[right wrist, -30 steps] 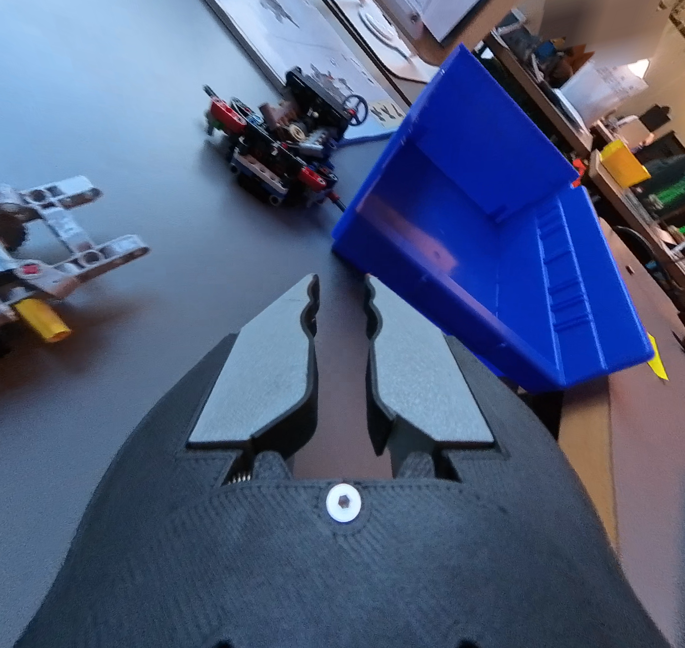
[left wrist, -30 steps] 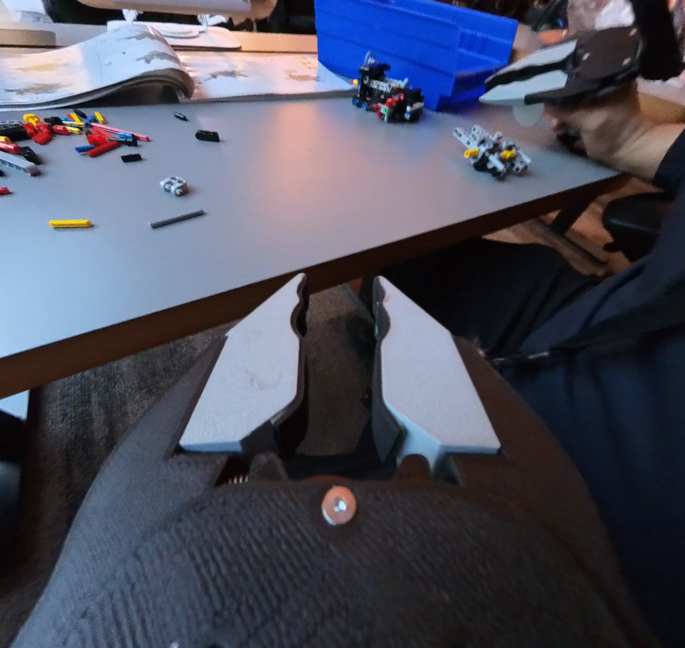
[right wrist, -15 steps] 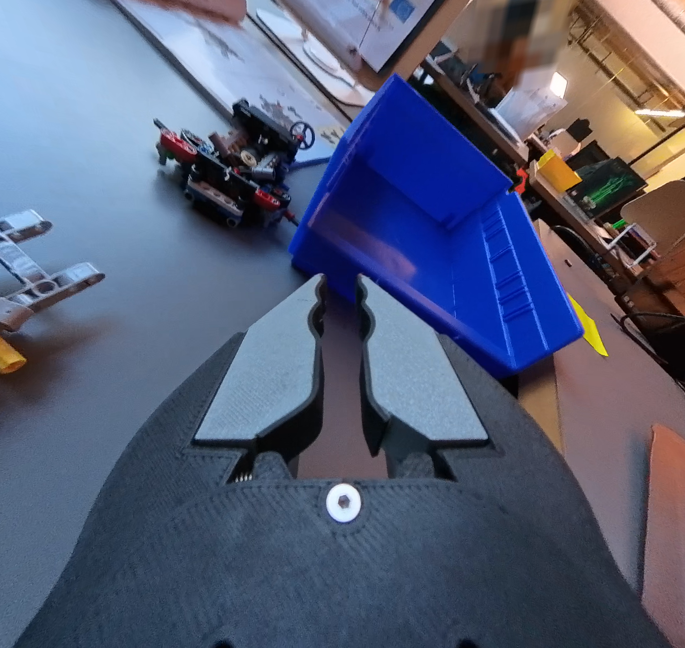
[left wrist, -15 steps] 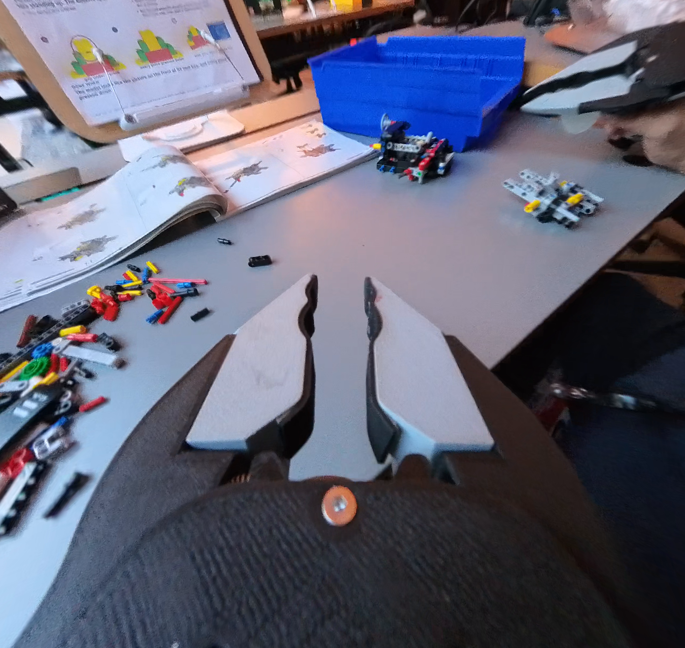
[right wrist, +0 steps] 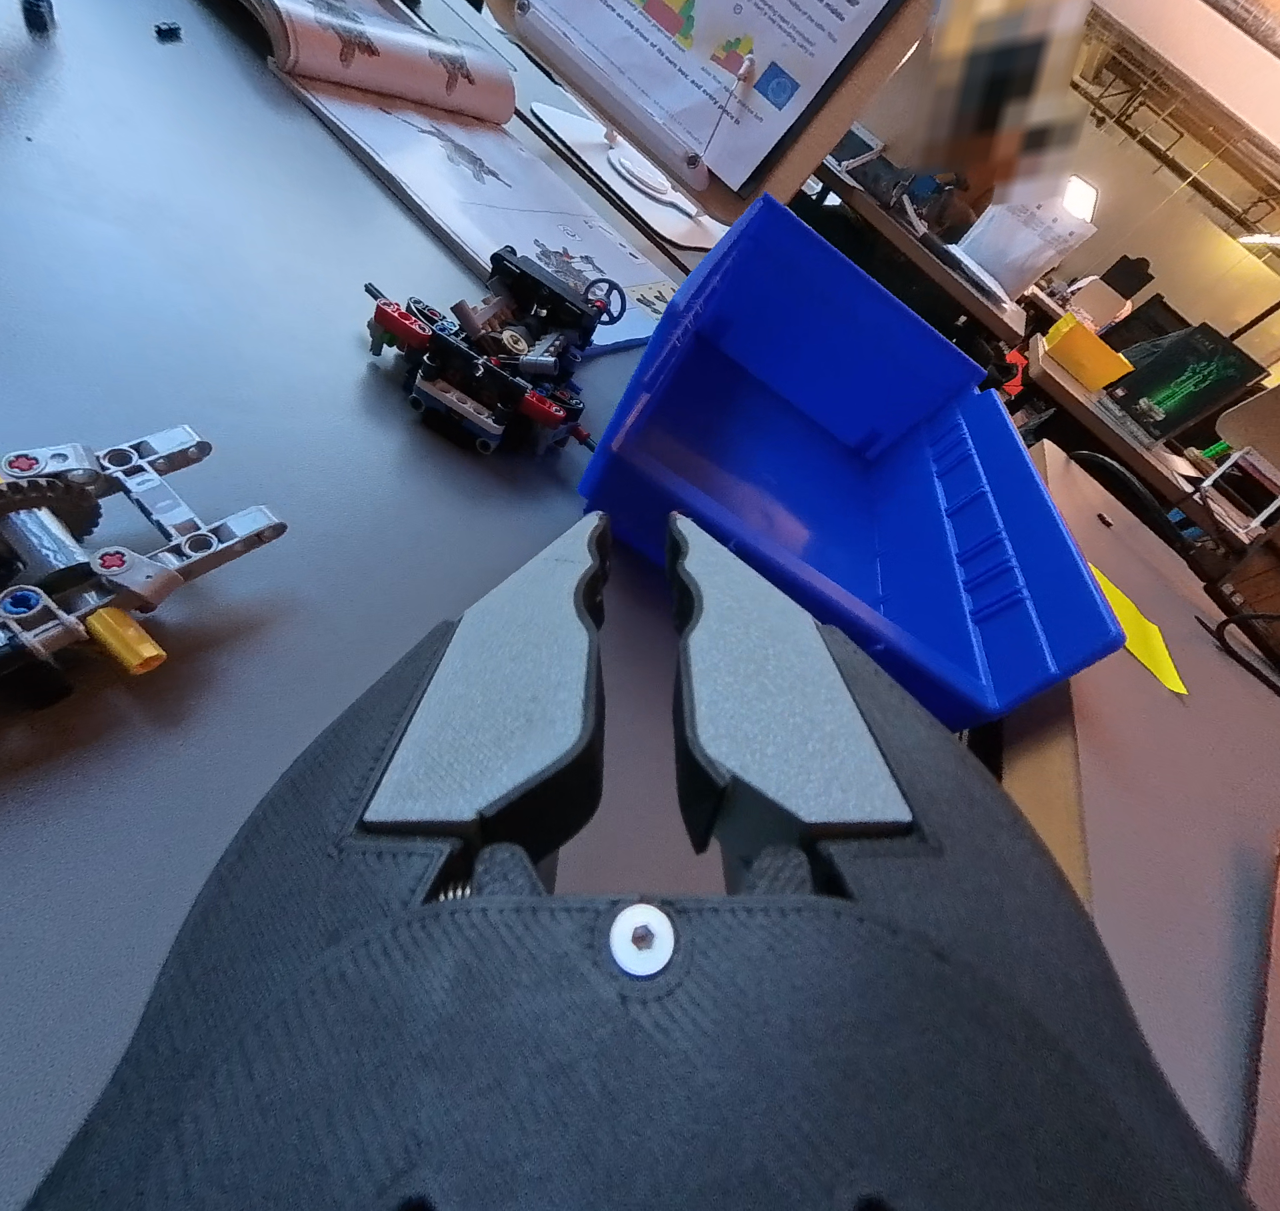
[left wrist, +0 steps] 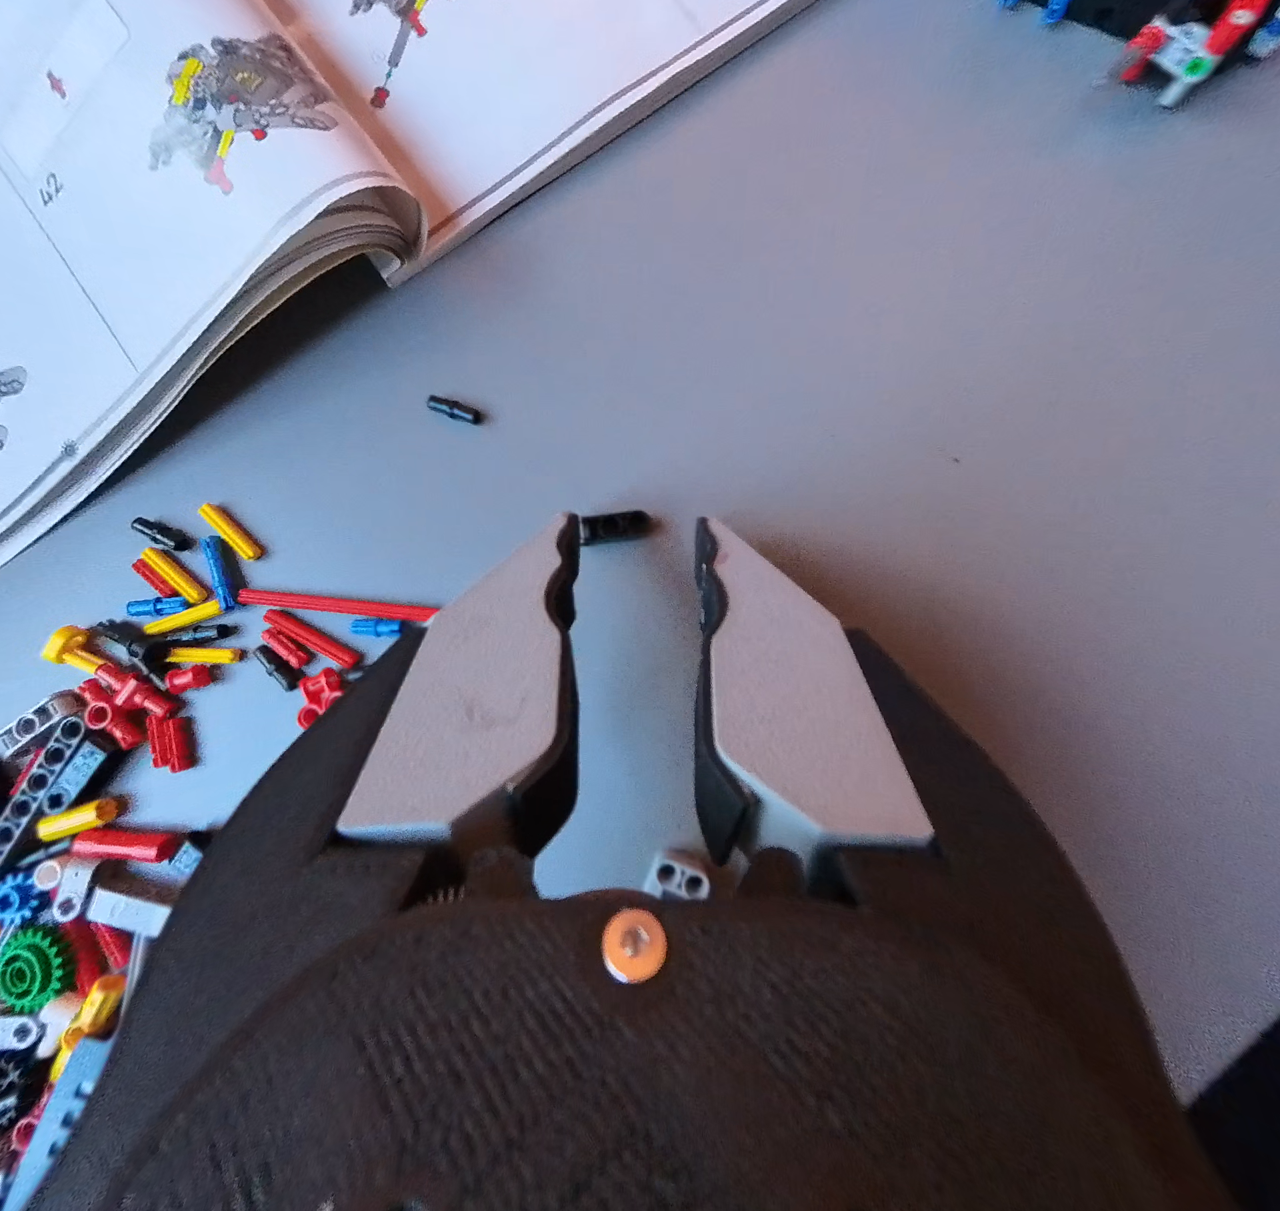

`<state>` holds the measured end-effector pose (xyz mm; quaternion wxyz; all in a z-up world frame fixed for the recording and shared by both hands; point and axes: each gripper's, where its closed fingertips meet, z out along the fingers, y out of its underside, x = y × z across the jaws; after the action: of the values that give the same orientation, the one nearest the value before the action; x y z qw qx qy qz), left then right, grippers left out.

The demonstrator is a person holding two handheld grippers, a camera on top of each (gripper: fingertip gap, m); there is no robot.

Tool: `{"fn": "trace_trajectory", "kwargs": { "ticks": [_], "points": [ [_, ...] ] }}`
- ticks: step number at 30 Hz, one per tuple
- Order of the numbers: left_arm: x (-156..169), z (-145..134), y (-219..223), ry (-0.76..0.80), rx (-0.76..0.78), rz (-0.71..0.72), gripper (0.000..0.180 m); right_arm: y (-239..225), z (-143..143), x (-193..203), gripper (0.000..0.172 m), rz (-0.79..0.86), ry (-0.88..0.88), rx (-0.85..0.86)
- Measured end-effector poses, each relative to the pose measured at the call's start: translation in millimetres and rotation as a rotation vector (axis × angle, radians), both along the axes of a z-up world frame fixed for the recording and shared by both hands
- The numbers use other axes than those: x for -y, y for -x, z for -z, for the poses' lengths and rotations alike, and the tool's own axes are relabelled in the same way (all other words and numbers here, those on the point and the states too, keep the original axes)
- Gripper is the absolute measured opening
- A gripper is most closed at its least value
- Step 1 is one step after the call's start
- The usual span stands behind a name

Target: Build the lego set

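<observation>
left gripper spread beside a small black piece on the table; right gripper narrowly parted, bare, near blue bin.

- The open white instruction booklet is cut off by the top and left edges of the left wrist view.
- The heap of loose red, yellow, blue and black plastic building pieces is partly covered by the gripper's black body and cropped at the left.
- The black and red brick-built vehicle is cropped at the top right corner.
- The grey beam-and-gear assembly is cropped at the left edge of the right wrist view.
</observation>
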<state>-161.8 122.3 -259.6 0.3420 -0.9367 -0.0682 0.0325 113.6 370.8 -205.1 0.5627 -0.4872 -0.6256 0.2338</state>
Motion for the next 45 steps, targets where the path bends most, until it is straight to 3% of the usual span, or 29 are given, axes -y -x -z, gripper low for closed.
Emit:
{"fn": "trace_trajectory", "kwargs": {
  "ticks": [4,9,14,16,19,21,24,27,29,31,34,39,42,45],
  "points": [
    [-2.4,10.5,12.5,0.051,-0.005,-0.042,0.022,1.3,0.2,-0.6,0.012,-0.005,0.013,-0.001],
    [-5.8,11.3,1.6,0.033,0.009,0.014,0.022,-0.1,-3.7,-1.2,0.011,-0.005,0.016,-0.022],
    [-51.3,-34.2,-88.1,-0.226,-0.020,0.303,0.021,4.8,0.5,-0.6,0.011,-0.020,0.031,-0.002],
    [-70.3,-47.8,-137.6,-0.303,-0.129,0.471,0.021,6.6,4.8,1.1,0.011,-0.028,0.030,0.022],
    [-91.8,-44.0,-181.4,-0.310,-0.383,0.628,0.022,7.2,8.4,2.2,0.011,-0.023,0.008,0.043],
    [-97.8,-24.2,-196.6,-0.238,-0.441,0.704,0.022,6.8,8.8,2.4,0.010,-0.021,0.001,0.047],
    [-105.3,-15.8,-202.7,-0.218,-0.478,0.699,0.022,4.9,5.9,3.9,0.005,-0.028,0.013,0.032],
    [-111.0,-53.4,-218.7,-0.435,-0.536,0.673,0.021,4.3,-3.5,18.4,0.000,-0.072,0.112,-0.018],
    [-110.6,-81.3,-226.7,-0.595,-0.584,0.636,0.021,10.0,-11.9,52.3,0.000,-0.198,0.290,-0.036],
    [-109.4,-92.3,-232.5,-0.668,-0.637,0.631,0.021,17.1,-17.3,90.7,0.007,-0.310,0.461,-0.001],
    [-108.6,-93.1,-236.3,-0.700,-0.693,0.626,0.021,25.2,-24.3,125.5,0.009,-0.379,0.571,-0.007],
    [-105.0,-92.4,-245.1,-0.737,-0.697,0.633,0.021,34.8,-31.2,146.9,0.012,-0.468,0.841,0.004],
    [-106.1,-88.6,-246.2,-0.726,-0.688,0.641,0.021,34.6,-35.4,150.6,0.020,-0.519,0.880,-0.011],
    [-106.3,-86.4,-250.1,-0.726,-0.685,0.656,0.021,35.1,-28.7,156.6,0.016,-0.543,0.901,0.039]
  ]
}}
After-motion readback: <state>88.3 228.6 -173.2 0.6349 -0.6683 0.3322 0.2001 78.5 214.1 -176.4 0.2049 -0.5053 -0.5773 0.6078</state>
